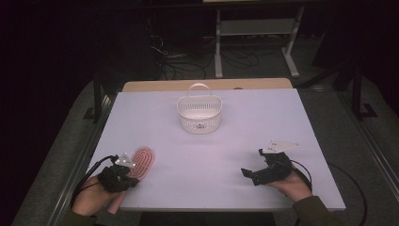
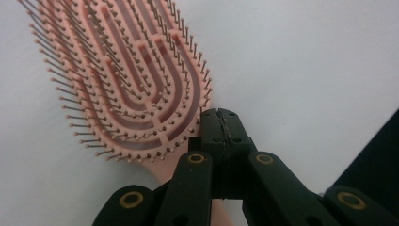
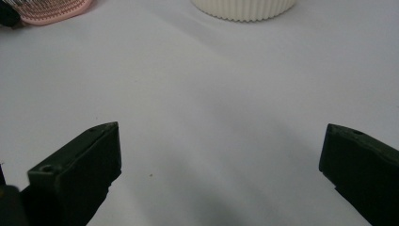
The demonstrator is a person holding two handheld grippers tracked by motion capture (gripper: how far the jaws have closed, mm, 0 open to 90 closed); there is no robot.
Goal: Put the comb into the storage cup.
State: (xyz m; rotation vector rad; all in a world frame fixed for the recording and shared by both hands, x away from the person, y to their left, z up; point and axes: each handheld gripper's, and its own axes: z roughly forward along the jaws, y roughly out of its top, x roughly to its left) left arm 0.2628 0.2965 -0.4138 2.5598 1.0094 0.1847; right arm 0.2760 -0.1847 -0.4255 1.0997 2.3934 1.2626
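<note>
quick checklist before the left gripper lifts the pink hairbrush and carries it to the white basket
1. Left gripper closed: ok, its jaws meet tip to tip.
2. Grip on the pink hairbrush: cannot tell; the shut tips sit beside the head's lower edge, above the handle, and no part of the brush shows between them.
3. Brush position: ok, it lies flat on the table, bristles up, near the front left corner.
4. White basket ready: ok, upright at the far middle, handle raised; nothing is seen inside it.
5. Path from brush to basket: ok, bare table between them.
6. Right gripper out of the way: ok, jaws wide open, nothing between them, on the right side.
</note>
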